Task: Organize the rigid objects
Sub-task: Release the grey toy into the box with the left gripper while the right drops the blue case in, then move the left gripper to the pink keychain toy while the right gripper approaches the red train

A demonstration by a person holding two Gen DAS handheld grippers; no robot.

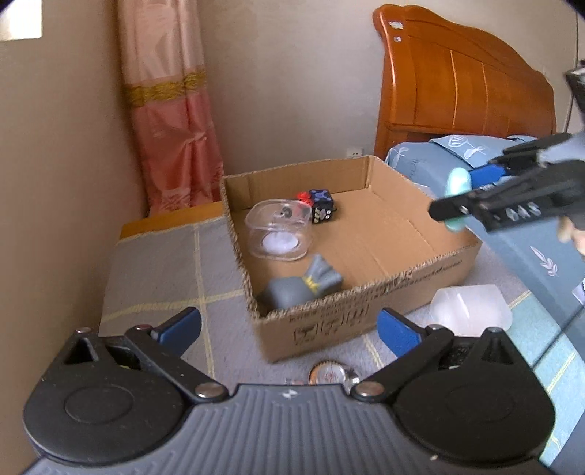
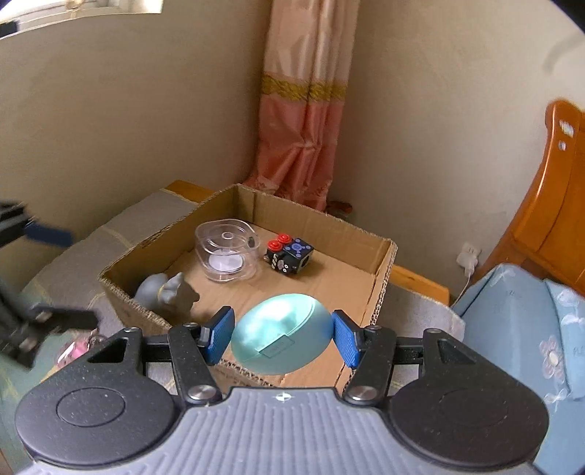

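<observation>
Bottle cap [image 1: 327,373] half hidden behind left claw body.

Black claw [image 2: 282,334] arms, blue ribbed pads [image 2: 219,334], grey ridged body

- Plain beige walls [image 1: 285,91] meet in a corner at the upper middle of both views.
- A pink and peach curtain [image 1: 172,120] with a gold band hangs in that corner.
- An orange wooden headboard [image 1: 464,84] stands at the upper right of the left view.
- Light blue bedding [image 2: 519,321] with a floral print fills the right of the right view.
- A grey blanket [image 1: 157,277] with pale yellow lines covers the surface at lower left.
- A white wall socket [image 1: 354,152] sits low on the wall.
- Daylight shows at a bright opening [image 2: 109,5] at the upper left.
</observation>
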